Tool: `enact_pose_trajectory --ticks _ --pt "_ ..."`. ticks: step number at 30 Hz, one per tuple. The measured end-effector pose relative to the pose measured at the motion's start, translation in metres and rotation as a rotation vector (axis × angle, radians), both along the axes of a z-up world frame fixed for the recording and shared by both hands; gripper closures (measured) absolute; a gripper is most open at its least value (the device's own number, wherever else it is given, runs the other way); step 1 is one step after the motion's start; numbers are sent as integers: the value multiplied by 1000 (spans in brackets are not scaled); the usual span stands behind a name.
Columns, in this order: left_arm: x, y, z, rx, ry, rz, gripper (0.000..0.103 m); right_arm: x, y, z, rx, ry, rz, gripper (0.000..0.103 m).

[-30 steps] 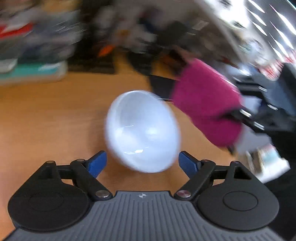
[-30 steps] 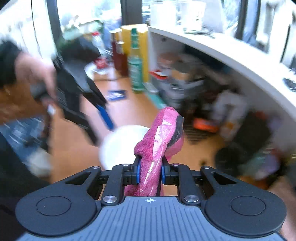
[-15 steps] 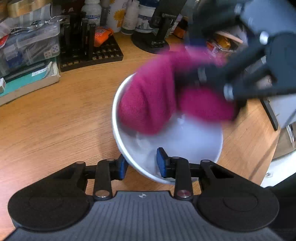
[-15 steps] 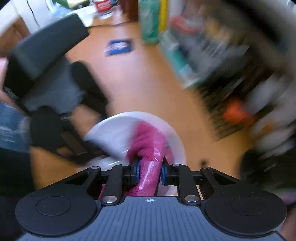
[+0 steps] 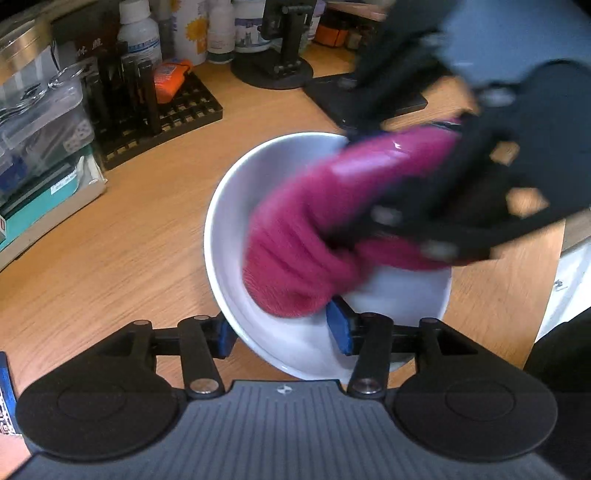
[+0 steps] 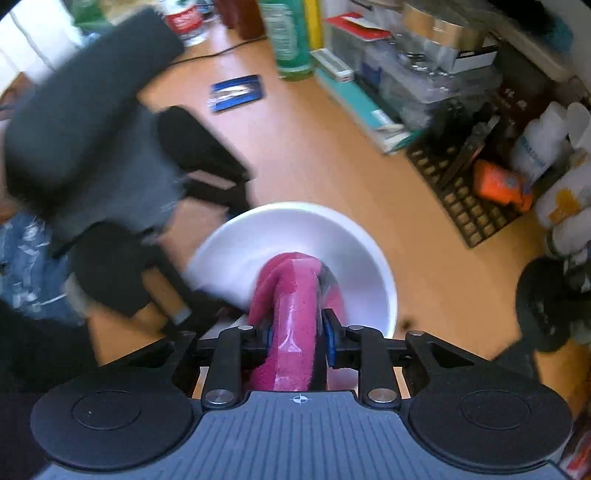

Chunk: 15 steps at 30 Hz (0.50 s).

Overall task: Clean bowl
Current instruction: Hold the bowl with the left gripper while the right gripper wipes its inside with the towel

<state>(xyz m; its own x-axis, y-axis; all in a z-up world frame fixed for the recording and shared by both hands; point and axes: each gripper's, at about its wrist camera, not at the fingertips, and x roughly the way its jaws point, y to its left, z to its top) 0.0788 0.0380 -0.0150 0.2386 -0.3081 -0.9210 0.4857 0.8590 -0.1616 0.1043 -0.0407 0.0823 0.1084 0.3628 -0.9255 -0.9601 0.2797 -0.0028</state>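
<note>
A white bowl (image 5: 236,229) sits on a wooden tabletop (image 5: 122,236). The left gripper (image 5: 282,334) straddles its near wall, one blue pad outside, the other inside; its jaws have just been opening, with the wall between them, and whether the pads press it cannot be told. A magenta cloth (image 5: 299,254), blurred, lies pushed into the bowl, clamped in the right gripper (image 5: 373,199) reaching in from the right. Behind stand a black grid rack (image 5: 166,110), white bottles (image 5: 140,33) and clear plastic boxes (image 5: 40,122).
</note>
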Motion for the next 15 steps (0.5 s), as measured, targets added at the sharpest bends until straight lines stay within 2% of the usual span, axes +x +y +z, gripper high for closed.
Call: enact_pose_trajectory --ticks 2,4,6,8,11,12,15 --pt "0 2 0 3 0 11 48 -2 -1 3 30 -60 6 79" --pt "-2 2 2 20 -3 2 45 -17 -8 13 92 -144 6 74" --pt "-6 3 6 32 1 -32 45 -24 -21 26 134 -98 -25 59" --pt "-10 7 9 36 8 -47 40 -22 -30 38 151 -61 -59 51" --pt "-13 15 10 34 23 -56 31 -16 -43 61 165 2 -100 52" --pt "-13 18 9 30 29 -57 30 -16 -42 68 155 3 -92 55" --pt "-16 18 9 36 26 -68 30 -24 -37 75 117 -7 -47 56"
